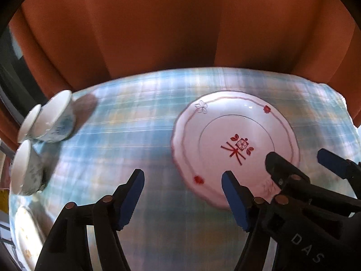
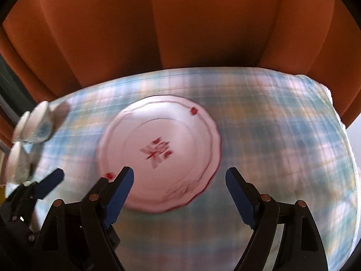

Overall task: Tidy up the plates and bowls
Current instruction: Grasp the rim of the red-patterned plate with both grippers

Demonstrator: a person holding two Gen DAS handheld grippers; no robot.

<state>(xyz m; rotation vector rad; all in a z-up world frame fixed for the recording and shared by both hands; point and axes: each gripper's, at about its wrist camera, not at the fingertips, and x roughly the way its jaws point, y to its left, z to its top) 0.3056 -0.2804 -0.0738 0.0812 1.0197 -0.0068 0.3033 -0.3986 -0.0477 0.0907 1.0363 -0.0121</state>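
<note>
A white plate [image 1: 234,135] with a red flower motif and a scalloped red rim lies flat on the plaid cloth. My left gripper [image 1: 183,174] stands open just left of it, its right finger over the plate's near left rim and nothing between the pads. My right gripper [image 1: 300,155] is beside it, over the plate's right side. In the right wrist view the plate [image 2: 158,135] lies ahead and my right gripper [image 2: 179,170] is open above its near edge, empty. One blue left finger [image 2: 50,181] shows at the far left. White bowls with blue print [image 1: 57,117] stand at the left.
The table wears a blue plaid cloth [image 1: 135,113]. An orange curtain [image 1: 180,22] hangs close behind its far edge. Another bowl [image 1: 26,169] and a second white plate [image 1: 27,232] sit along the left edge. The bowls [image 2: 38,122] look blurred in the right wrist view.
</note>
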